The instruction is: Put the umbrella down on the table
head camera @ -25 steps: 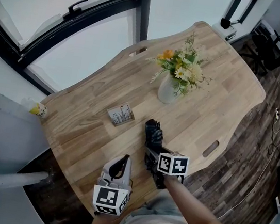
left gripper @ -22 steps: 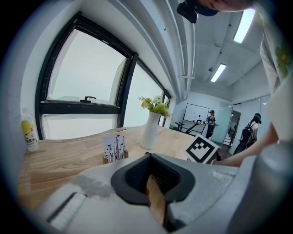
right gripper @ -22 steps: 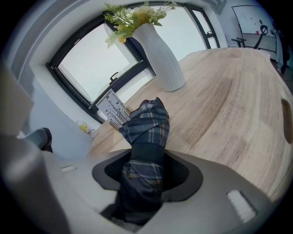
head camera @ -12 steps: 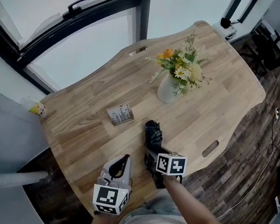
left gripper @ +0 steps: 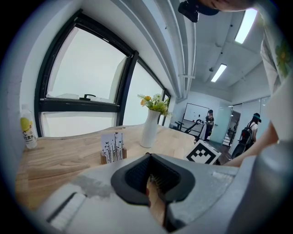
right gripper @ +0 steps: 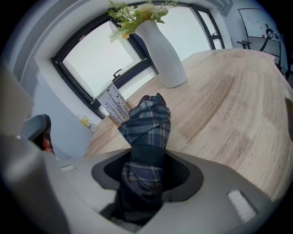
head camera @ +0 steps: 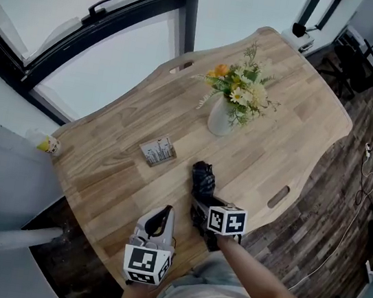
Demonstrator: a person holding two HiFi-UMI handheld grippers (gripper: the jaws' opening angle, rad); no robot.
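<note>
No words or numbers can be read anywhere. The only clear signs are square black-and-white markers, one on the left cube (head camera: 145, 264) of the left gripper (left gripper: 153, 183) and one on the right cube (head camera: 227, 220) of the right gripper (right gripper: 149, 171). A card (head camera: 158, 151) standing on the worktop (head camera: 287, 125) near the vase (head camera: 220, 119) carries black print like thin stems, with no letters legible. A bottle (head camera: 47, 143) well apart from the vase has a yellow label, its print too small. A whiteboard (left gripper: 196, 112) far behind the vase shows only faint marks.
</note>
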